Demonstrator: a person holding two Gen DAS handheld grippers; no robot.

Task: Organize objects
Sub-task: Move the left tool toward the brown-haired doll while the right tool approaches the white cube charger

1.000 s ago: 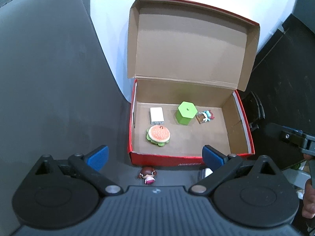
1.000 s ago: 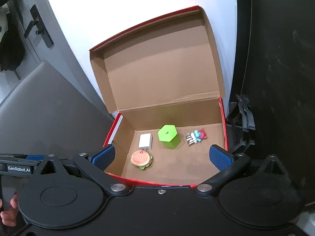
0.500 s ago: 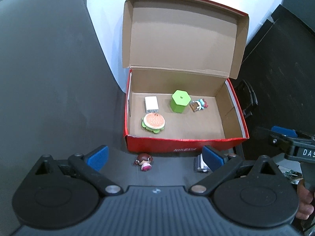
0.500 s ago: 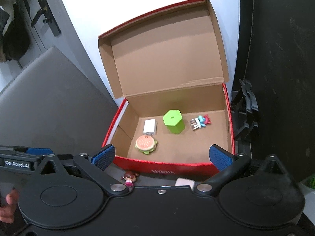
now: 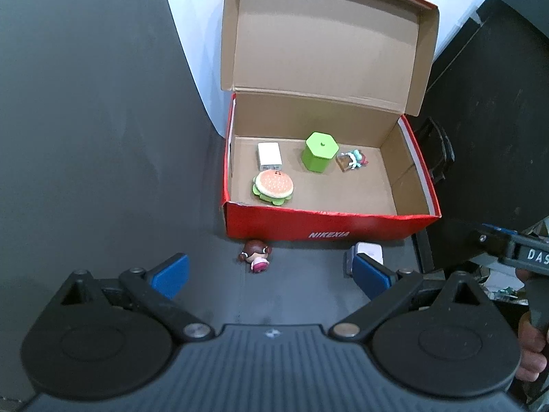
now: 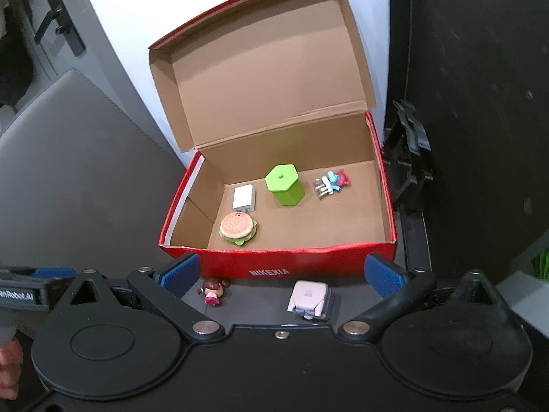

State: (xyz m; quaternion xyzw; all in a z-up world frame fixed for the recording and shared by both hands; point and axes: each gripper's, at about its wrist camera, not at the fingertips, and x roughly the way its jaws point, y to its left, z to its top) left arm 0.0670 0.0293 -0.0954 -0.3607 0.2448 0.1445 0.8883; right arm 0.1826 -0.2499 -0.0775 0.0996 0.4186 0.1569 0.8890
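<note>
An open red shoebox stands on the dark surface, lid up. Inside lie a burger toy, a white charger, a green hexagonal container and a small colourful figure. In front of the box a small doll with brown hair and a pale boxy charger lie on the surface. My left gripper is open, above and behind the doll. My right gripper is open, above both loose objects.
A grey padded surface lies to the left. A white wall is behind the box. Black furniture stands to the right, with a black bracket beside the box. Each view shows the other gripper at its edge.
Both grippers have pulled back and up from the box. The doll and the pale charger in front of the box have come into view. Nothing in the box moved.
</note>
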